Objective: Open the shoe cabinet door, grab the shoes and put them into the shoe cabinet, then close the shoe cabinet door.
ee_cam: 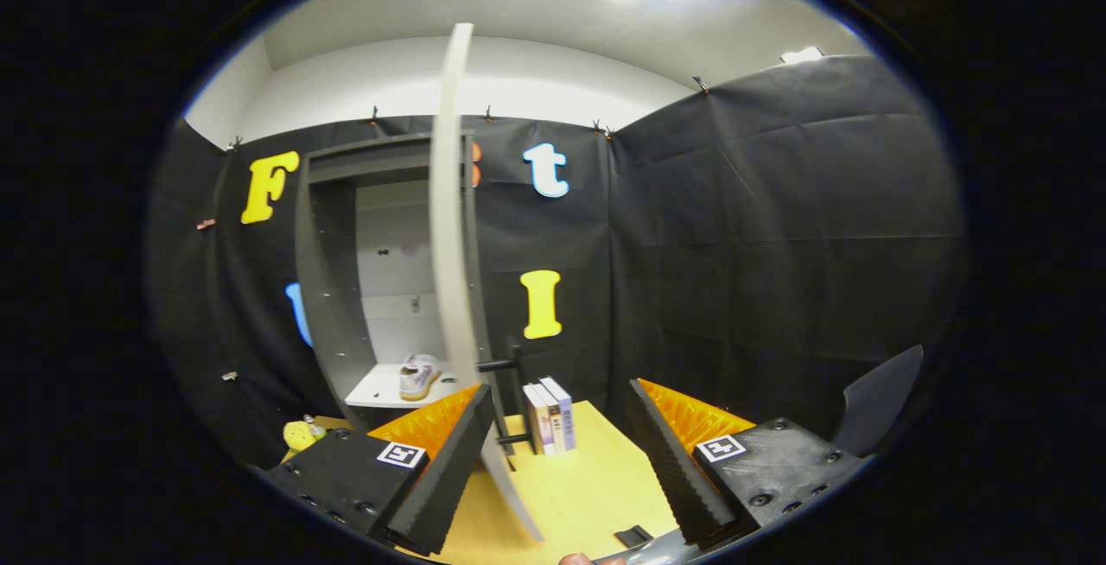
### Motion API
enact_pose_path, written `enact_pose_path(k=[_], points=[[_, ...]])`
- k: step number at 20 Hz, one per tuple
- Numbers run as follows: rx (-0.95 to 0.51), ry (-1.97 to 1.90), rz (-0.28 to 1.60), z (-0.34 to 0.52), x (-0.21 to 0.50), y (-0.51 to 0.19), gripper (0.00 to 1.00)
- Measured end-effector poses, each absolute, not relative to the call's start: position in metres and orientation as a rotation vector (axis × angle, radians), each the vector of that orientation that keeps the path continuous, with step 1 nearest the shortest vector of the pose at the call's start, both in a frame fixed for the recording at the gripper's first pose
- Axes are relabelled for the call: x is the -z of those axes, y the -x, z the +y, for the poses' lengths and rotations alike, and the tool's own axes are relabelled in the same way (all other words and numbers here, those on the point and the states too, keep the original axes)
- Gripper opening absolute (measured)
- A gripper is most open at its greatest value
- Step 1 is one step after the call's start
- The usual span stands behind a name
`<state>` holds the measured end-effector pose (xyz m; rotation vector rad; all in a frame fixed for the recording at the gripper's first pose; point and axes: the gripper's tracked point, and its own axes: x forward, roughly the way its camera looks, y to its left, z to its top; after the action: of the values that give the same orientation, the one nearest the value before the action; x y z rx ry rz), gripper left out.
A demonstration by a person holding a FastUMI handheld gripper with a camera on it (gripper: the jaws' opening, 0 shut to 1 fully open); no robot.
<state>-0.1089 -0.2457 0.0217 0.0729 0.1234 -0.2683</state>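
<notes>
A shoe (418,376) sits on the lower shelf (378,388) inside the shoe cabinet (333,288), which stands open at the back of the tabletop (587,479). The cabinet door (451,228) is swung out edge-on toward us — its lower edge runs down between the fingers, close by the left one. Gripper (557,457) is spread wide, nothing clamped in it. Just right of the door, a few books (550,415) stand upright w/ a dark handle (503,365) beside them — booth cloth behind.
</notes>
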Motion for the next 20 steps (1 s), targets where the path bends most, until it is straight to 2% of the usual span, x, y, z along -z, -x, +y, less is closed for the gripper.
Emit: enact_pose_path(k=[4, 7, 9, 11, 20], points=[[0.267, -0.061, 0.201, -0.268, 0.013, 0.079, 0.98], [0.238, -0.07, 0.205, -0.262, 0.018, 0.072, 0.98], [0.224, -0.082, 0.207, -0.256, 0.02, 0.07, 0.95], [0.207, -0.108, 0.209, -0.247, 0.02, 0.07, 0.97], [0.056, -0.165, 0.221, -0.148, 0.024, 0.069, 0.96]])
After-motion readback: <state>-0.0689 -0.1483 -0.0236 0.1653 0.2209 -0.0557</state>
